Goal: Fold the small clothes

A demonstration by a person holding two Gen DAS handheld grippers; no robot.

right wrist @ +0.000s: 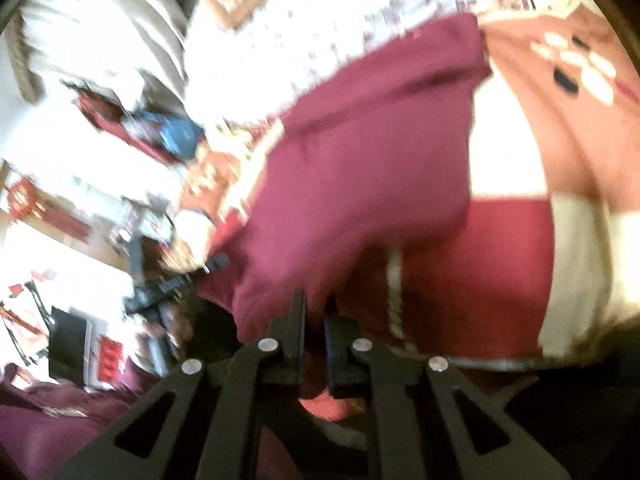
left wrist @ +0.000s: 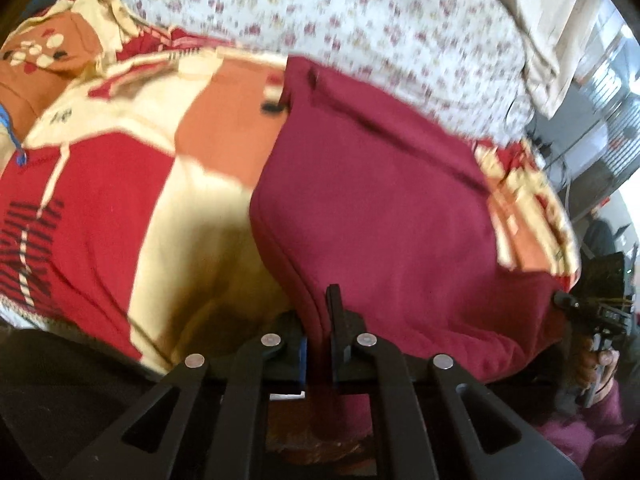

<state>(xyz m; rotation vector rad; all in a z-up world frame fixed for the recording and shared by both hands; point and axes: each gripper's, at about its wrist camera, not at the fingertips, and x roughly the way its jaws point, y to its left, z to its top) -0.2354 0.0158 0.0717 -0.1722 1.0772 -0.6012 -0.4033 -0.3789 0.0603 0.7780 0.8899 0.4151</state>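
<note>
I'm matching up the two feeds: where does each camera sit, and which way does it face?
Left wrist: on the left gripper, looking down its fingers at the maroon garment it clamps; the right gripper and hand show at the right edge.
Right wrist: on the right gripper, shut on the same garment's edge.
Shared: the maroon garment and patchwork blanket.

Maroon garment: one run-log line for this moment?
stage: fold | left gripper: shut on maroon garment edge | right gripper: shut on same garment | under it: patterned blanket

blurred: room clutter (right wrist: pixel 100 200) | hidden: maroon garment (left wrist: pixel 380 200) hem inside left hand-held gripper (left wrist: pixel 320 320)
</note>
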